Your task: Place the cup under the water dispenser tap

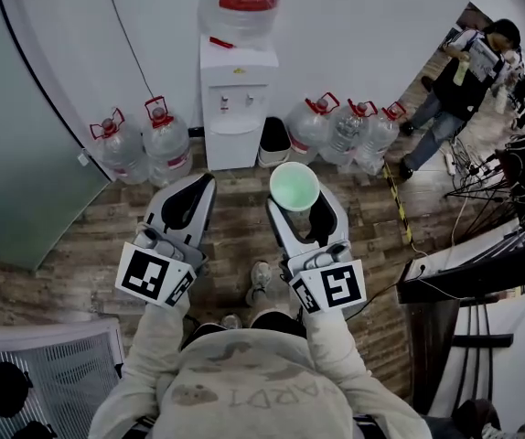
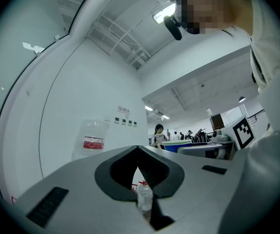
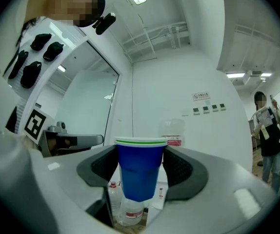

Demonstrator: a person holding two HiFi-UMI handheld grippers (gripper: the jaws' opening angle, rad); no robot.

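A blue paper cup (image 1: 294, 187) with a white rim and pale green inside stands upright between the jaws of my right gripper (image 1: 295, 198), which is shut on its sides. In the right gripper view the cup (image 3: 140, 172) fills the gap of that gripper (image 3: 141, 179). The white water dispenser (image 1: 235, 108) with its bottle (image 1: 244, 3) on top stands against the wall ahead and slightly left; its taps (image 1: 235, 101) are well beyond the cup. My left gripper (image 1: 203, 186) is level with the right one, its jaws together on nothing (image 2: 139, 152).
Several water jugs stand on the wooden floor, left (image 1: 144, 144) and right (image 1: 345, 128) of the dispenser. A small bin (image 1: 274, 141) sits beside its right side. A person (image 1: 464, 76) stands far right. Desks and cables (image 1: 491, 263) line the right; a white rack (image 1: 52, 373) lies lower left.
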